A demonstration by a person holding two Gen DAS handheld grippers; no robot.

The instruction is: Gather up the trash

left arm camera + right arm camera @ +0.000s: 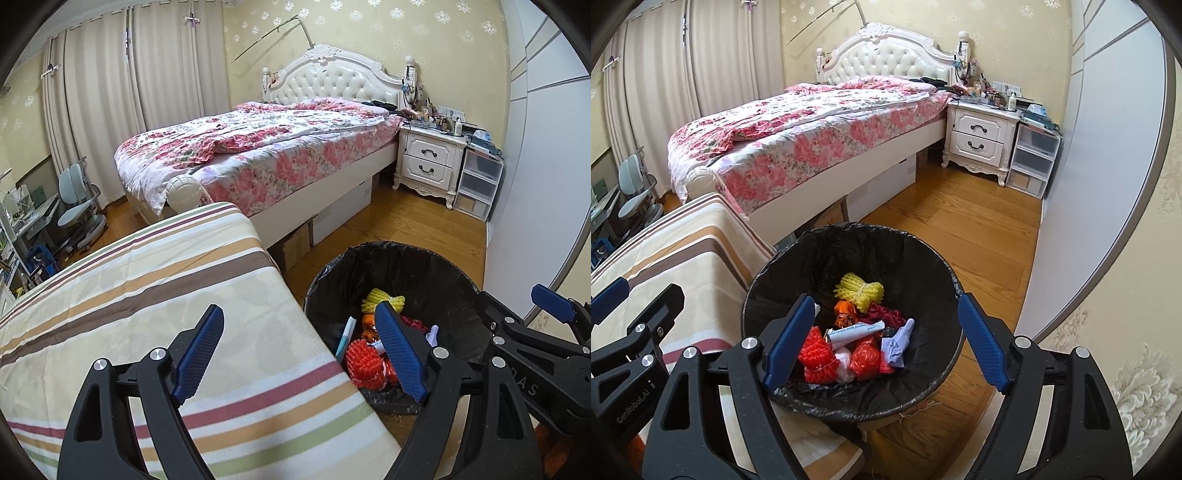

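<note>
The right hand-held gripper (886, 339) is hovering spread and empty over the trash bin (783, 280) (foam nets and wrappers inside); the left hand-held gripper (301, 350) is gaping empty above the striped tabletop (147, 295).

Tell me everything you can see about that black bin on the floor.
The bin is round, upright and open-topped, lined with a crinkly black plastic bag folded over its rim. It stands on the wooden floor, close beside the striped cloth surface. Inside lies a heap of trash: yellow foam netting, red foam netting, a white tube and crumpled lilac paper.
</note>
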